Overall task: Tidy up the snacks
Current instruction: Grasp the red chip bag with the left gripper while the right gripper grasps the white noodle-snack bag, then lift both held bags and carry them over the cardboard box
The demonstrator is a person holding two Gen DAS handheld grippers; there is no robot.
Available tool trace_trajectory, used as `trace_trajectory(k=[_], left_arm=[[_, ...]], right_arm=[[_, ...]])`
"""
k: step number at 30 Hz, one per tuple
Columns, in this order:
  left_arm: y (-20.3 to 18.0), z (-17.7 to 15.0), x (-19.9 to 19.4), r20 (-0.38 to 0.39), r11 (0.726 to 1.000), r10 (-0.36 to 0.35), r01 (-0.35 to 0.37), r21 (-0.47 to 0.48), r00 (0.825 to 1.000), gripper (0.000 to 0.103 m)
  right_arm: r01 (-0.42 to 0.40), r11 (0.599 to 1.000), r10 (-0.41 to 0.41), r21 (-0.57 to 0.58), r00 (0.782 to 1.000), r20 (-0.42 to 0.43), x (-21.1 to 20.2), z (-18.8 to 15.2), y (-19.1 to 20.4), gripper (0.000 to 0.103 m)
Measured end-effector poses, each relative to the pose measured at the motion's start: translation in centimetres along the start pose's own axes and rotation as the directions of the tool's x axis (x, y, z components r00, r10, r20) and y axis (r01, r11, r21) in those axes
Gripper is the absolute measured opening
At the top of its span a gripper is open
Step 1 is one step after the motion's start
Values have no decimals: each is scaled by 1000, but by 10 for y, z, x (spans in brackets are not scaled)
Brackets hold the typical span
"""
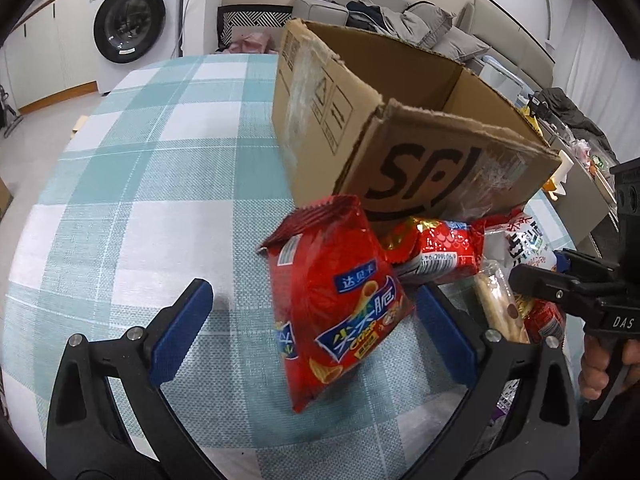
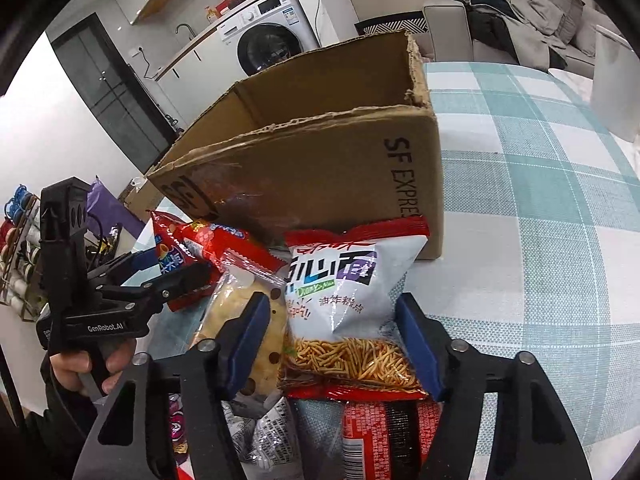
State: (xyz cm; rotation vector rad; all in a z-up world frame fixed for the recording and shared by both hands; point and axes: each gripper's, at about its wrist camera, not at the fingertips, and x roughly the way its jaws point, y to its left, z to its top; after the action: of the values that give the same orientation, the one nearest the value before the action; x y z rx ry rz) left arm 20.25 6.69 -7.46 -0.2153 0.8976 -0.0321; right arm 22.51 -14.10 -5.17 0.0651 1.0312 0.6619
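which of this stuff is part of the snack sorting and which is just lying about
Part of the job:
- red chip bag
- white noodle snack bag
- red wrapped snack
- cookie bag
- cardboard box

Just lying about:
- washing machine
- sofa with clothes
- checked tablecloth

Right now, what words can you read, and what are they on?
"SF" and "SF EXPRES", cut off: cardboard box
"DAS": right gripper
"GenRobot.AI": left gripper
"达贝卡", "尖尖脆": red chip bag
"油炸糕点": white noodle snack bag
Barcodes, other snack packets and washing machine labels: too small to read.
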Motion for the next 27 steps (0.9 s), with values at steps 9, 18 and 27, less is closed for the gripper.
trace_trajectory(k=[9, 18, 27], left_arm=[[-1, 4, 8, -3, 999, -51, 51, 9, 999, 68], [-6, 5, 2, 11, 996, -83, 82, 22, 997, 49], [0, 5, -9, 37, 996, -89, 88, 17, 995, 47]], right_arm=[[0, 1000, 0, 4, 1000, 4, -1, -2, -5, 55], [1, 1000, -1, -19, 1000, 8, 0, -3, 1, 52], [-3, 1000, 4, -23, 999, 41, -5, -4, 0, 46]])
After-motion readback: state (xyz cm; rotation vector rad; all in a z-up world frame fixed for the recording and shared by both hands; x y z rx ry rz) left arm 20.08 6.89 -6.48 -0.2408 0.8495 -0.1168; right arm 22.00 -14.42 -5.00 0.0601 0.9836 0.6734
